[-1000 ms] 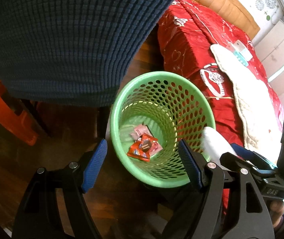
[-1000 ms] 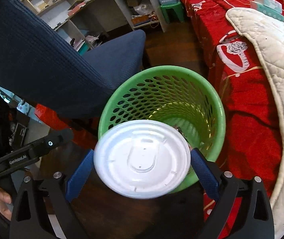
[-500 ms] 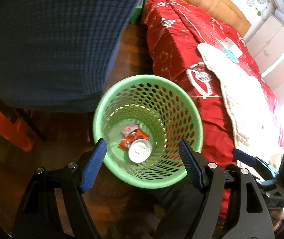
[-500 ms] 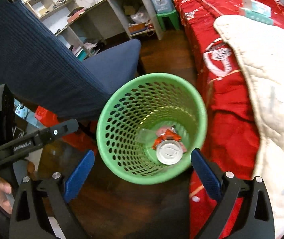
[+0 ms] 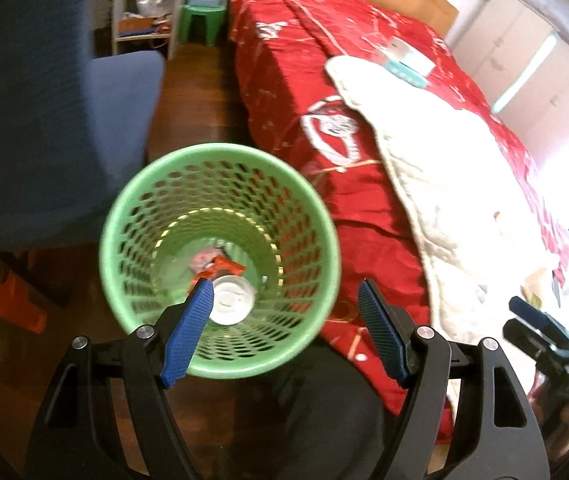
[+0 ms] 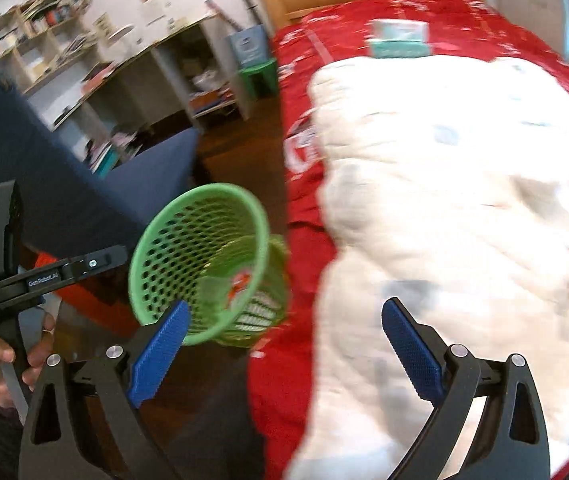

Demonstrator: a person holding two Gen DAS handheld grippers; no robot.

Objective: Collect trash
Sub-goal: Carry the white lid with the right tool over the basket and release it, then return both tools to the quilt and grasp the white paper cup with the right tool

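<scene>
We've got both tongs spread apart with nothing in them: the left gripper [image 5: 286, 326] points steeply down over the green basket [image 5: 326, 240], the right gripper [image 6: 282, 344] angles over the bed edge. The white can [image 5: 230, 300] and red wrappers [image 5: 220, 266] lie at the basket's bottom. Tight spot, really: the basket's squeezed between the blue chair [image 5: 44, 120] on the left and the red bed [image 5: 284, 92] with its white quilt [image 5: 444, 184] on the right, shelves [image 6: 156, 92] further back.
</scene>
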